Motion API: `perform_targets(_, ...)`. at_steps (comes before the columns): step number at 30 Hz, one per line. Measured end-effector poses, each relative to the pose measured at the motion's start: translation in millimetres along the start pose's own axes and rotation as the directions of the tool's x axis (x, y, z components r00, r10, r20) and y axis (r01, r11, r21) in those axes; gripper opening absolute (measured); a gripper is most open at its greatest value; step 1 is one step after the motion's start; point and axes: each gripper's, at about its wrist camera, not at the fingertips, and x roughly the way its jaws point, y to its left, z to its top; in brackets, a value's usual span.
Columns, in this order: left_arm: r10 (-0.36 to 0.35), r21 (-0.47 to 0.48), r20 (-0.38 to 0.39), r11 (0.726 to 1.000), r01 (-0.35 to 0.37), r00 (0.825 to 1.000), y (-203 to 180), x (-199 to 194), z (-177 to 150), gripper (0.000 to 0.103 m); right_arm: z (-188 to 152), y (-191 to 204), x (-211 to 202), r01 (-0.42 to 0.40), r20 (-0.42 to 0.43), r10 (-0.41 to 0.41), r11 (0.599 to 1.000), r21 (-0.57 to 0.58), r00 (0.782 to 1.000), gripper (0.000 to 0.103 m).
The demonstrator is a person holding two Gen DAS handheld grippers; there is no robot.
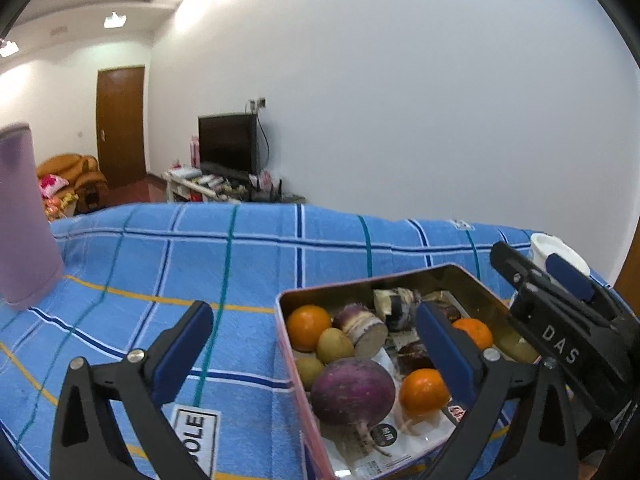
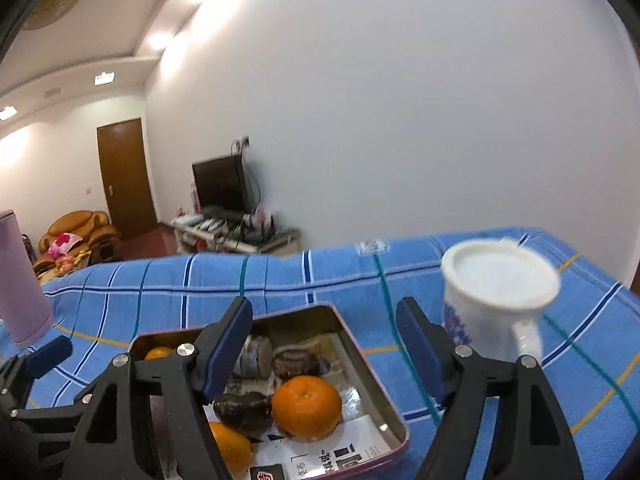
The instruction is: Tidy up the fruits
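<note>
A shallow metal tin (image 1: 362, 285) sits on the blue checked cloth. It holds three oranges (image 1: 308, 327), two kiwis (image 1: 335, 345), a purple turnip (image 1: 352, 392), a cut root (image 1: 362, 326) and dark brown pieces (image 1: 414, 356). My left gripper (image 1: 312, 314) is open and empty above the tin's left wall, one finger over the cloth and one over the fruit. In the right wrist view my right gripper (image 2: 324, 312) is open and empty above the tin (image 2: 356, 344), near an orange (image 2: 306, 406). It also shows as the right gripper (image 1: 540, 276) at the tin's right side.
A white mug (image 2: 500, 292) stands on the cloth just right of the tin. A tall purple bottle (image 1: 24, 216) stands at the far left. Printed paper (image 2: 340, 452) lines the tin's floor. Behind the table are a white wall and a TV stand (image 1: 228, 144).
</note>
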Motion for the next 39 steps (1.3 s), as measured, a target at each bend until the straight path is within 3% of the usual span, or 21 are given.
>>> perform_targets(5, 0.030, 0.048, 0.071, 0.998, -0.033, 0.997, -0.2, -16.1, -2.5, 0.103, 1.0, 4.6, -15.6, 0.021, 0.061, -0.019, 0.999, -0.025, 0.998, 0.080)
perform_targets(15, 0.031, 0.075, 0.109, 0.996, -0.039, 0.994, 3.1, -38.4, -8.8, 0.103, -7.2, 7.8, -47.5, 0.025, 0.096, -0.022, 0.999, -0.030, 0.995, 0.080)
perform_targets(37, 0.007, 0.092, 0.126, 0.996, -0.019, 0.992, 3.3, -71.8, -23.8, 0.103, -21.2, 11.9, -99.1, 0.059, 0.197, -0.049, 0.997, -0.043, 0.979, 0.081)
perform_targets(39, 0.010, 0.090, 0.127, 0.996, -0.022, 0.992, 3.6, -72.4, -23.6, 0.103, -21.5, 12.5, -103.3, 0.066, 0.211, -0.055, 0.997, -0.047, 0.976, 0.085)
